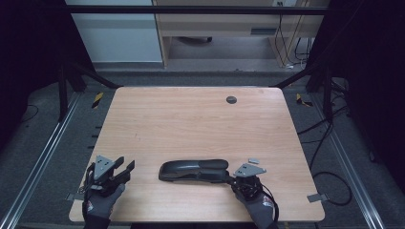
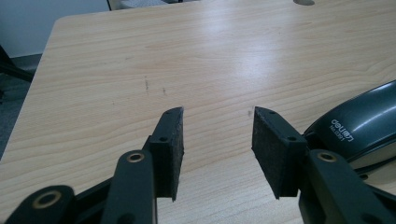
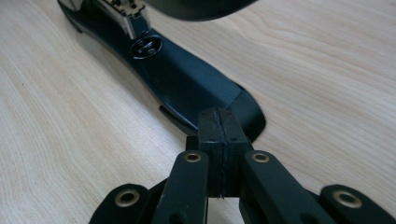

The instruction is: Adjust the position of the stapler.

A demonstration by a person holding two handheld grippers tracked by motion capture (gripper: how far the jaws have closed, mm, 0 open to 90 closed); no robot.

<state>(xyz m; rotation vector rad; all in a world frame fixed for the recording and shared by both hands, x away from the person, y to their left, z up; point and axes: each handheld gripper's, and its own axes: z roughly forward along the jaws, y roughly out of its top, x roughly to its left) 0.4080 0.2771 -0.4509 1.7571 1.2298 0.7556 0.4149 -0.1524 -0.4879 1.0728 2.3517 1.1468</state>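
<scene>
1. Light wood-grain rectangular surface [image 1: 191, 124] with rounded corners; small dark round grommet [image 1: 231, 99] near the far edge, right of centre.
2. Long black plastic stapler [image 1: 193, 170] lies flat near the near edge, about mid-width, lengthwise along that edge. Rounded end points to the left side, narrow rear end to the right.
3. In the left gripper view the stapler's glossy dark top [image 2: 362, 123] carries small white print, sitting just right of the jaws.
4. Left hand-held gripper [image 1: 125, 168] is near the near-left corner, held by a gloved hand [image 1: 101, 200]. Jaws released, spread wide with bare wood between the pads [image 2: 170, 149]; nothing grasped. It stands apart from the stapler's rounded end.
5. Right hand-held gripper [image 1: 231, 179] is at the stapler's right end, held by the other gloved hand [image 1: 258, 202]. Grey three-cornered plate [image 1: 249, 169] on top.
6. In the right gripper view the right hand-held gripper [image 3: 219, 123] is clenched, pads pressed together with no gap, tips right at the stapler's narrow base end [image 3: 187, 84]. Cannot tell whether the tips touch the base or pinch any of it.
7. Stapler's metal hinge part [image 3: 126, 16] shows farther up in that view, above the base.
8. Small grey flat piece [image 1: 253, 161] lies on the surface just beyond the right hand-held gripper.
</scene>
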